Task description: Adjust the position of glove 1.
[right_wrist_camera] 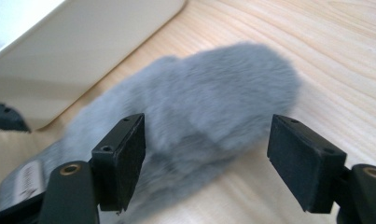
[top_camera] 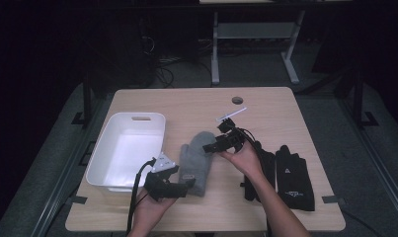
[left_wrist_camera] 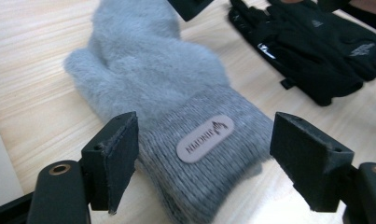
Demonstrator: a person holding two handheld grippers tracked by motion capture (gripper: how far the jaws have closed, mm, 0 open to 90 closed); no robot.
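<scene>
A grey fuzzy mitten (top_camera: 196,159) lies at the middle of the wooden table (top_camera: 186,106), cuff toward the person. My left gripper (top_camera: 189,183) is at that cuff. In the left gripper view its jaws (left_wrist_camera: 204,158) stand open on either side of the ribbed cuff (left_wrist_camera: 195,177), which bears an oval label (left_wrist_camera: 205,138); the cuff looks unsqueezed. My right gripper (top_camera: 209,147) hovers at the mitten's far end. In the right gripper view it (right_wrist_camera: 206,158) is open, with the fluffy tip of the mitten (right_wrist_camera: 199,107) just beyond and between the jaws.
A white plastic bin (top_camera: 127,148) stands left of the mitten, close to it (right_wrist_camera: 83,46). Black gloves (top_camera: 295,175) lie at the right (left_wrist_camera: 316,51). A thin white strip (top_camera: 231,114) and a cable hole (top_camera: 237,100) are farther back.
</scene>
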